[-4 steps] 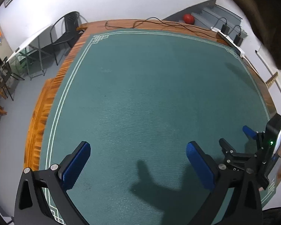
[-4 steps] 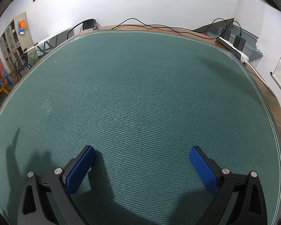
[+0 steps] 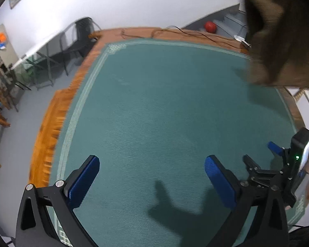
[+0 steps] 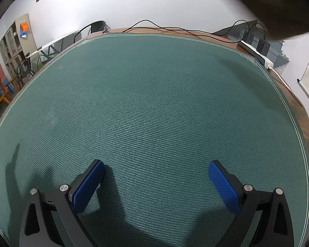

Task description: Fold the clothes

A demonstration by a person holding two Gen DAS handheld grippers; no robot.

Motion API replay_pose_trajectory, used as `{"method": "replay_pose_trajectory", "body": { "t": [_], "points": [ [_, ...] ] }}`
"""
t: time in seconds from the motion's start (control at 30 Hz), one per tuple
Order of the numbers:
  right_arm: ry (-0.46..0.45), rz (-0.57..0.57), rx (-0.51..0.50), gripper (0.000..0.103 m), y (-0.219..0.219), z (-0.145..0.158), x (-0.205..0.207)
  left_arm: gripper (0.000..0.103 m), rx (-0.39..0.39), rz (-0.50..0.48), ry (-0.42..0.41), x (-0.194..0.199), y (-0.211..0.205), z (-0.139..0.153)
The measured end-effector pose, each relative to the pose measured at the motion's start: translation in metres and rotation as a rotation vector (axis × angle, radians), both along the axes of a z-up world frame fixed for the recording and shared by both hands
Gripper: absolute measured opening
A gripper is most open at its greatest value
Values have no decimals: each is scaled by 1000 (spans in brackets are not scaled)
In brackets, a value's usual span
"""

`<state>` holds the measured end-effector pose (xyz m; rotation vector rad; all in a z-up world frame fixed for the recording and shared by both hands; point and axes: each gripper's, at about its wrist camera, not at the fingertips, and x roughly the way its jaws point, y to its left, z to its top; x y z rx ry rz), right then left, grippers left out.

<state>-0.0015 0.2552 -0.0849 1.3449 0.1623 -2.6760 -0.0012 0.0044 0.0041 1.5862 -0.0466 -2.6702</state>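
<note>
Two grippers, both with jaws spread wide and nothing between them. The left gripper [image 3: 152, 175] hangs above a green mat [image 3: 164, 107], its blue ribbed pads [image 3: 83, 180] well apart. The right gripper [image 4: 156, 183] sits low over the same mat [image 4: 154, 94], its blue pads [image 4: 88, 187] close to the surface and casting shadows just beside them. In the left wrist view the right gripper [image 3: 263, 160] shows at the right edge, with a small green light lit on its body.

No readable writing, brand or label appears on either tool or on the mat; the mat carries only a pale double border line with a knot pattern at its corners.

A brown garment [image 3: 278, 30] fills the upper right corner of the left wrist view, blurred, hanging in the air above the far right part of the mat. In the right wrist view it is a dark mass [image 4: 278, 6] in the upper right corner. Its shape, long axis and direction cannot be told.

The mat lies on a wooden table [image 3: 51, 123]. Black cables [image 4: 164, 27] and a white power strip [image 4: 255, 53] rest along the far edge. A red ball [image 3: 210, 26] lies beyond the table.
</note>
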Motion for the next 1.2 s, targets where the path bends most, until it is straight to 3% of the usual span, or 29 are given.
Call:
{"method": "replay_pose_trajectory", "body": {
  "t": [0.1, 0.27, 0.47, 0.67, 0.87, 1.2],
  "points": [
    [1, 0, -1, 102, 1, -1, 1, 102, 68, 24, -11, -14, -7, 2],
    [2, 0, -2, 102, 3, -2, 3, 102, 82, 31, 60, -3, -17, 13],
    [3, 0, -2, 102, 2, -2, 1, 102, 41, 82, 45, -3, -24, 12],
    [4, 1, -3, 102, 3, -3, 1, 102, -16, 55, 24, -13, -3, 15],
    [3, 1, 0, 102, 1, -3, 0, 102, -18, -4, 16, -26, 20, 12],
    [-1, 1, 6, 102, -1, -2, -8, 102, 15, -5, -4, -30, 20, 5]
  ]
}}
